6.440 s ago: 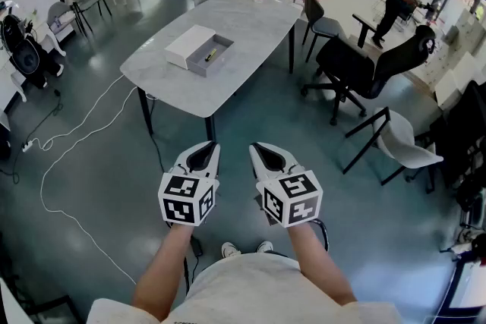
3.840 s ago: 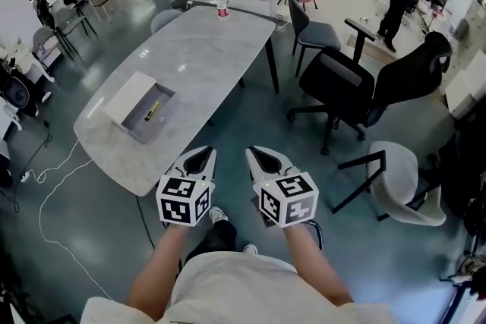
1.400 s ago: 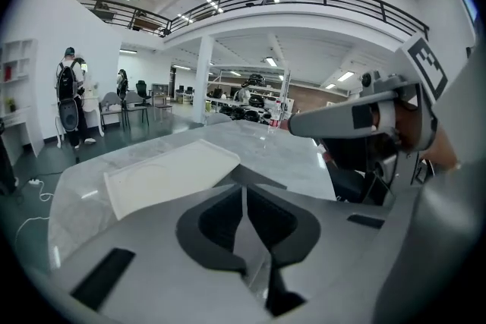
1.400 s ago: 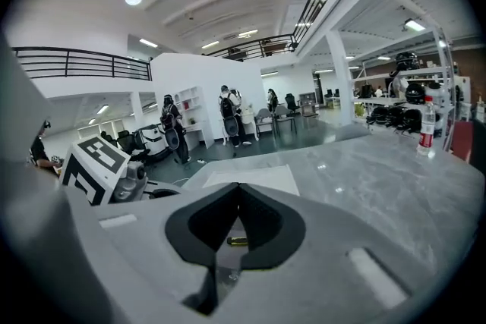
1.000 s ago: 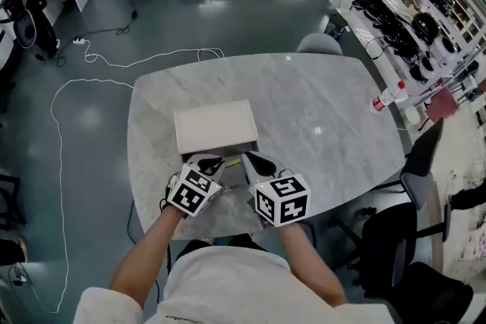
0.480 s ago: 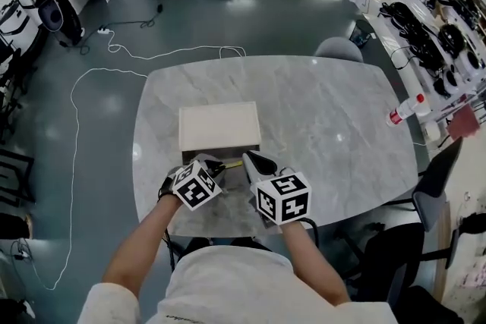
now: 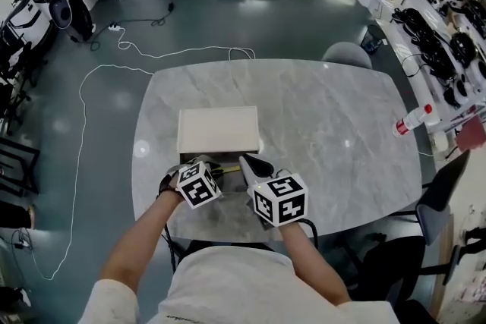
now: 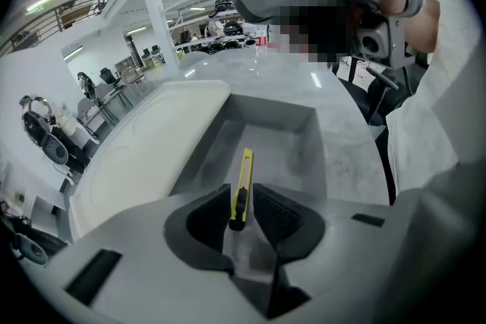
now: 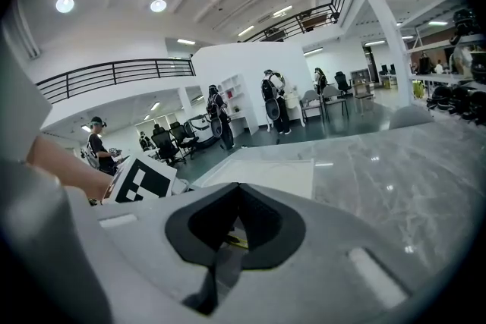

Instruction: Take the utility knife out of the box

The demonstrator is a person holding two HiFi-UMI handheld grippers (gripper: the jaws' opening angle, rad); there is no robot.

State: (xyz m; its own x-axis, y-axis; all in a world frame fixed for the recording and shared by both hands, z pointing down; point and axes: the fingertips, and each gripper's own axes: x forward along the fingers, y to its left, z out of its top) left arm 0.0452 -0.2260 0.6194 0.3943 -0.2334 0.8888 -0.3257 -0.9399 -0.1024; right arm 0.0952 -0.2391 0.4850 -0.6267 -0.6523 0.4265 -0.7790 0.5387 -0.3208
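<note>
Jaws of the left gripper (image 8: 241, 192) stand a little apart, one on each side of the dark near end of the utility knife (image 8: 244, 169). A narrow gap shows between that end and the right-hand pad, and whether the left-hand pad touches it cannot be told. The yellow knife lies flat on the floor of the grey box (image 8: 313, 134), pointing lengthwise away from the gripper and roughly along the middle of the tray. Just beside the box, on its left in the left gripper view, lies the white lid (image 8: 148, 159), its edge against the tray's wall.

The right gripper (image 9: 237, 190) has its jaws drawn together, the dark pads meeting at the tips with nothing between them. Below them a sliver of yellow shows. It hangs low over the near end of the box, close beside the left gripper.

From the head view both grippers sit at the near edge of the marble worktop (image 7: 326, 114), over the box, with the lid just beyond them. A water bottle (image 7: 412, 121) lies far off at the worktop's right edge.
</note>
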